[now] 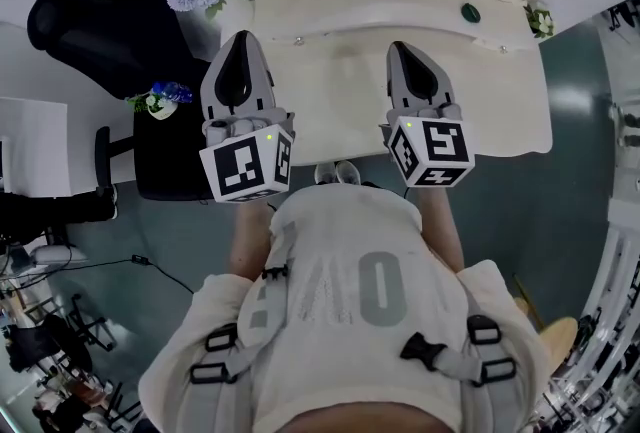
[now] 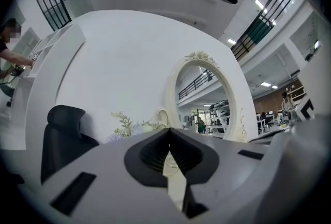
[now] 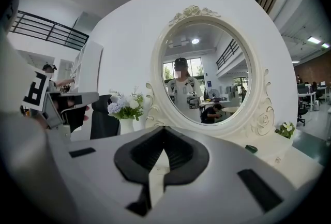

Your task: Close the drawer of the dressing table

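Left tongs (image 1: 243, 39) and right tongs (image 1: 401, 48), both pressed together empty, hang over the surface (image 1: 500, 106) below the mirror (image 3: 207, 73), apparently because no drawer stands open.

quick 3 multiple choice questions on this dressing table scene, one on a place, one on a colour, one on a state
1. Where does the vase stand?
A. left of the mirror
B. right of the mirror
C. on the floor

2. What colour is the small object near the right end of the table?
A. red
B. green
C. yellow

3. How are the left gripper and the right gripper?
A. both open
B. both shut, empty
C. one holds the vase

Answers:
1 A: in the right gripper view the vase stands by the left side of the mirror's frame.
2 B: it shows dark green against the white top.
3 B: each gripper view shows its jaws together with nothing between them.
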`<state>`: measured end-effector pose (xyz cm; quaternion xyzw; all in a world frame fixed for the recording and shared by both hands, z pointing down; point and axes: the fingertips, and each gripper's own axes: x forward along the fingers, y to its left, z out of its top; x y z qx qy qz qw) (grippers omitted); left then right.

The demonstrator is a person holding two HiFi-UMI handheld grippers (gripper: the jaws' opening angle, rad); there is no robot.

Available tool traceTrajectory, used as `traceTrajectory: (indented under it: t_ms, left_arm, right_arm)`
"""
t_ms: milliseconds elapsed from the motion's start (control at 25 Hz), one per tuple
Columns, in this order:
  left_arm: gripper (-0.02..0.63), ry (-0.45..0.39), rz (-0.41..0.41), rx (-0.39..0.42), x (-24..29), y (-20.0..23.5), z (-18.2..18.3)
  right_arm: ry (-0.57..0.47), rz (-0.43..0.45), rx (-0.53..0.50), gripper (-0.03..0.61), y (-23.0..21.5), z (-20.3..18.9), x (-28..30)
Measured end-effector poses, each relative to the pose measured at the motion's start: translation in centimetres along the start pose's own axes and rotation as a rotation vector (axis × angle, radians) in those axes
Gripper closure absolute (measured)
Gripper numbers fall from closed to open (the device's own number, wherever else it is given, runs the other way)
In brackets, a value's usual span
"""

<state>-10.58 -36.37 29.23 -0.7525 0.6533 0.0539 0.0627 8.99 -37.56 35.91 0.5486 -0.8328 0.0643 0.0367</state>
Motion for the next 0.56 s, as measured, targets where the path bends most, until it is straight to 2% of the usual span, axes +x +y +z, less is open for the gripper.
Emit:
traceTrajectory:
  t_ms: [320, 560]
  left_arm:
    - [0.595, -0.003, 0.026, -0.016, -0.6, 0.7, 0.8]
    - [0.595, -0.013, 0.046, 0.02, -0.8, 1.3, 1.6]
  right_arm:
    - [-0.009, 0.041, -0.021, 0.571, 0.5, 0.2, 0.3]
    - [-0.007, 0.07, -0.033, 0.571, 1.0, -0.1, 0.7]
